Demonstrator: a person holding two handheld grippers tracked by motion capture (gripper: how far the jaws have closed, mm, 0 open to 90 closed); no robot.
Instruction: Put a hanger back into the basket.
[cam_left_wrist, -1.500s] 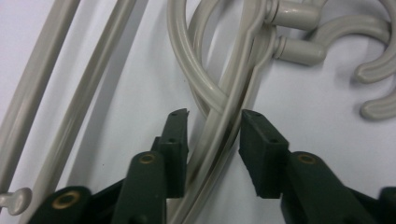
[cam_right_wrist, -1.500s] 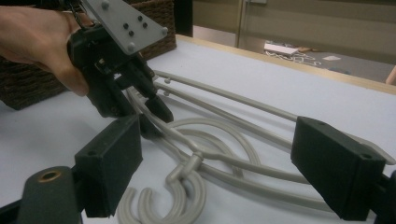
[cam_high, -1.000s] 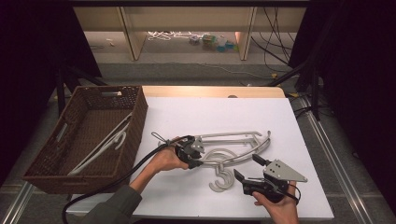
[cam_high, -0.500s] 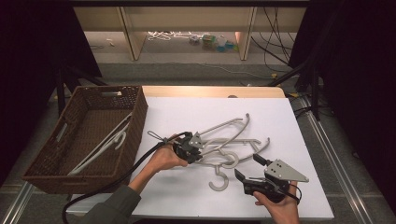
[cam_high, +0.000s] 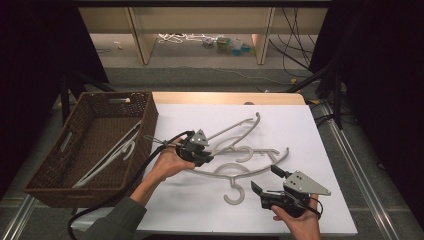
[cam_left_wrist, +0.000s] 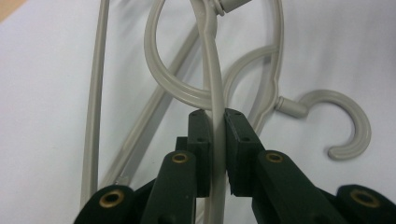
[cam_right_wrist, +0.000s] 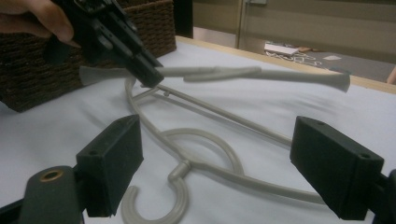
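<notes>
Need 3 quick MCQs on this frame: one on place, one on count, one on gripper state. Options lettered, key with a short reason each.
1. Where is the wicker basket?
A. left of the white table
B. right of it
C. under it

2. How many grey hangers lie inside the basket?
A. none
B. one
C. four

3. What is the left gripper doing?
A. open over the basket
B. shut on a hanger's bar
C. resting empty on the table

Key: 1 A, the high view shows it at the table's left edge. 2 B, one hanger leans in it. 3 B, the left gripper view shows both pads pressing the bar.
</notes>
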